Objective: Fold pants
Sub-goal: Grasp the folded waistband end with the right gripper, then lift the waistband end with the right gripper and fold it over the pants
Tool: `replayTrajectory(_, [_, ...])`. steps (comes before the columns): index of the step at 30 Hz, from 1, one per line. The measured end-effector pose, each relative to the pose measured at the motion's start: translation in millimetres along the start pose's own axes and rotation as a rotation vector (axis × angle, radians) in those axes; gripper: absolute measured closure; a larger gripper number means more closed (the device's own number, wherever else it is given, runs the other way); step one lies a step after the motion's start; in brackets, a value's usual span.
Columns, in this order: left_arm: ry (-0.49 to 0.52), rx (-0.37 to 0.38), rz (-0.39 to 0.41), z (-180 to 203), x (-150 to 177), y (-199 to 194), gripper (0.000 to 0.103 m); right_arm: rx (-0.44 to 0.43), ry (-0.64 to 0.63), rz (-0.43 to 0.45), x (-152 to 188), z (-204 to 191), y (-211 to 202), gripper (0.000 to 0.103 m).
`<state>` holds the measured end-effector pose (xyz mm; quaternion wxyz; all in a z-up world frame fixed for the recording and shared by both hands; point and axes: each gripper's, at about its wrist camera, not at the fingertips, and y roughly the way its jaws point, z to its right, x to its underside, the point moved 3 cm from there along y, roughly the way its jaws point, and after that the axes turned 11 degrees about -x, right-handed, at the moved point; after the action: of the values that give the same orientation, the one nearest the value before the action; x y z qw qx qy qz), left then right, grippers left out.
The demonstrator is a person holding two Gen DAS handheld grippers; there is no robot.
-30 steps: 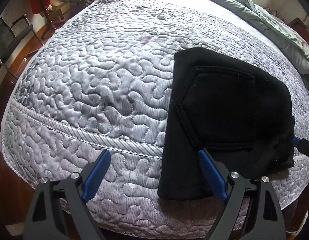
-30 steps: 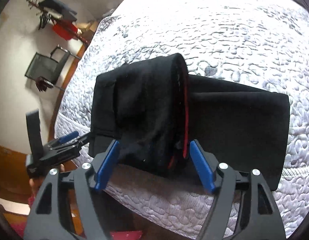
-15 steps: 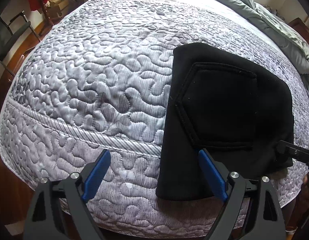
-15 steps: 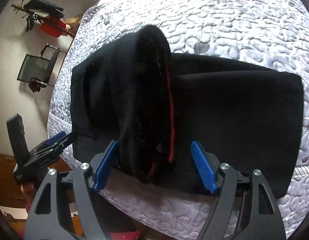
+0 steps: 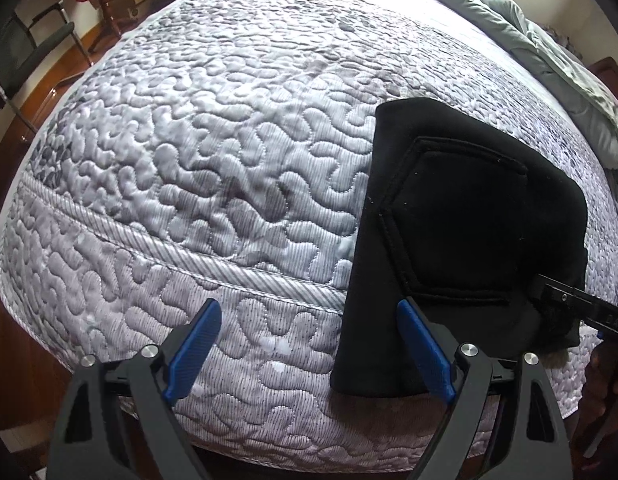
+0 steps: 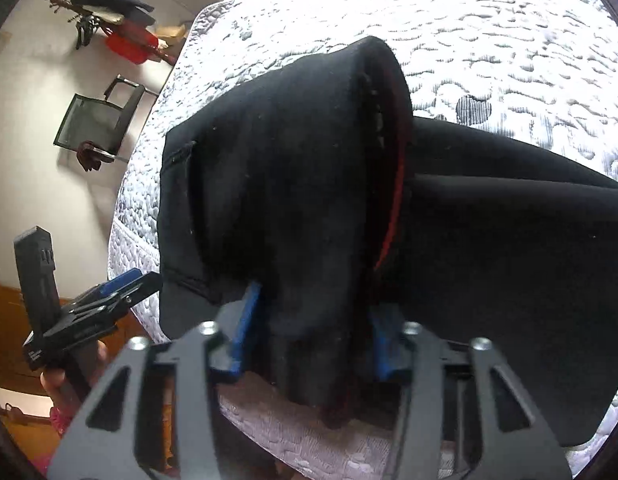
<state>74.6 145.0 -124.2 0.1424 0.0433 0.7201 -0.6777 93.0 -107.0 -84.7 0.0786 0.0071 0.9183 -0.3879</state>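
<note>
The black pants [image 5: 461, 224] lie partly folded on the quilted bed near its front edge, back pocket facing up. My left gripper [image 5: 309, 352] is open and empty, its right pad over the pants' left edge. In the right wrist view my right gripper [image 6: 309, 332] is shut on a bunched fold of the pants [image 6: 301, 208], with a red inner seam [image 6: 393, 216] showing, lifted above the flat part [image 6: 509, 248]. The left gripper shows at the left in the right wrist view [image 6: 121, 288]. The right gripper's tip shows at the right edge in the left wrist view [image 5: 565, 300].
The grey-white quilted bedspread [image 5: 197, 152] covers the bed. A grey-green duvet [image 5: 549, 52] is bunched at the far right. A black chair [image 6: 97, 120] and a coat stand with a red item [image 6: 117, 36] stand by the wall. Wooden floor [image 5: 41, 96] lies left of the bed.
My right gripper has closed its jaws on the raised fold of the pants and moved in closer. The left gripper stayed open and nearly still.
</note>
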Motion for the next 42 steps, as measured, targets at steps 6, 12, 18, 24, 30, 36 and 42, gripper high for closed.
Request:
replayTrajectory(6, [-0.004,-0.004,-0.001,-0.6,1.2,-3.0,0.013,-0.089,-0.001,0.05,4.1,-5.6,-24.1,0.085])
replayTrajectory(12, [-0.005,0.004,0.017,3.1,0.9,-12.0,0.013,-0.125,-0.041,0.09,8.4,-24.5,-45.0,0.086])
replayTrajectory(18, [-0.016,0.019,0.036,4.7,-1.1,-22.7,0.013,-0.129,-0.084,0.131,8.7,-32.8,-73.3,0.086])
replayTrajectory(24, [0.006,0.034,0.037,19.4,0.2,-27.7,0.013,-0.124,-0.096,0.191,11.0,-30.1,-109.5,0.086])
replayTrajectory(30, [0.051,0.039,0.044,38.9,1.5,-31.4,0.013,-0.073,-0.078,0.243,14.0,-16.3,-142.8,0.086])
replayTrajectory(36, [0.103,0.044,0.043,60.7,3.3,-32.6,0.013,-0.036,-0.034,0.276,24.1,10.4,-168.1,0.087])
replayTrajectory(42, [0.162,0.042,0.041,83.2,7.5,-32.3,0.013,-0.04,0.008,0.295,38.9,33.9,-176.9,0.088])
